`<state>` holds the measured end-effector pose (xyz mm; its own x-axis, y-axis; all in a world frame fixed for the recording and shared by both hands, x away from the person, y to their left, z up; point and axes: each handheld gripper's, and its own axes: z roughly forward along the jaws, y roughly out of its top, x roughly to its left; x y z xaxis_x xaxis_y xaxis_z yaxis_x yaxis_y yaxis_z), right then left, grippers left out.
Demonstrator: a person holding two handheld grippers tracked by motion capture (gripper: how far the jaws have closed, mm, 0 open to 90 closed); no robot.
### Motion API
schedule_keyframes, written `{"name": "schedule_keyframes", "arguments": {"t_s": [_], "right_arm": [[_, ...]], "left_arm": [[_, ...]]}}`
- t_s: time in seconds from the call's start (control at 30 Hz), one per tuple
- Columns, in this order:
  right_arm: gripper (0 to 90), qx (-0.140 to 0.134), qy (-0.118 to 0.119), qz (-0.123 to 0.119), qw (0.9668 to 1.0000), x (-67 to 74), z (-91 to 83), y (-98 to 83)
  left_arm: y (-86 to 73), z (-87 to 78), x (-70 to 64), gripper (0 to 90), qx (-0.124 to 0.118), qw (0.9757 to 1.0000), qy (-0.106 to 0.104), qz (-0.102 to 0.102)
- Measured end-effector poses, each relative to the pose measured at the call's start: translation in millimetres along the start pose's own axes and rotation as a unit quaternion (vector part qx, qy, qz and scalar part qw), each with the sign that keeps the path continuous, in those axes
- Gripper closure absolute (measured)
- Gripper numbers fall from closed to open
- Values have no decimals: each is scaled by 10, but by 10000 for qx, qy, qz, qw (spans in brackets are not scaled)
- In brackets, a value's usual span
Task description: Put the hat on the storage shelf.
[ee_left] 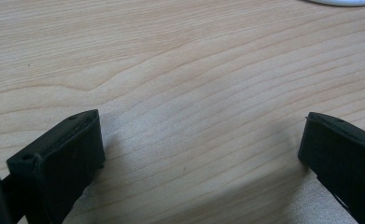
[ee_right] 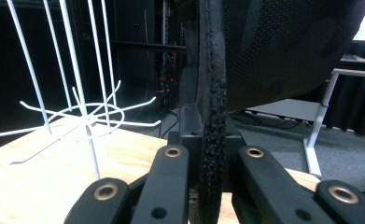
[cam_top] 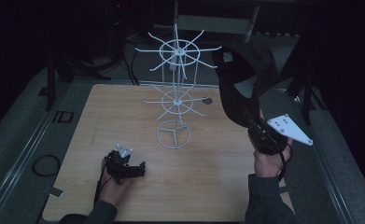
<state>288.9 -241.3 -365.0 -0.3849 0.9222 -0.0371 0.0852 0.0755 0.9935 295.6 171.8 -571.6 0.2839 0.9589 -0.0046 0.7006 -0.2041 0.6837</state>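
Your right gripper (cam_top: 254, 125) is clamped on the black cap (cam_top: 238, 79) beside the white rack (cam_top: 178, 88), left gripper (cam_top: 132, 169) gaping empty on the table (cam_top: 208, 177); next, hook the cap onto a prong.

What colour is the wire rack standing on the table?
White. The wire rack shows best in the high view, pale against the dark room.

Dim room, wooden table (cam_top: 194, 186), grey floor (cam_top: 17, 135), dark surroundings

Matt wood-grain table (cam_top: 208, 172), white wire rack (cam_top: 176, 93), black cloth cap (cam_top: 238, 79)
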Motion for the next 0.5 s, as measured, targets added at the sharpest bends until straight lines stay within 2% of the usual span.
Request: {"name": "schedule_keyframes", "arguments": {"t_s": [0.4,0.5], "right_arm": [[864,-121,32,-51,9999,67,-48,18],[864,-164,17,-125,9998,95,-61,8]], "left_arm": [[0,1,-1,1,-7,10000,0,-8],[0,0,0,1,-3,10000,-2,-3]]}}
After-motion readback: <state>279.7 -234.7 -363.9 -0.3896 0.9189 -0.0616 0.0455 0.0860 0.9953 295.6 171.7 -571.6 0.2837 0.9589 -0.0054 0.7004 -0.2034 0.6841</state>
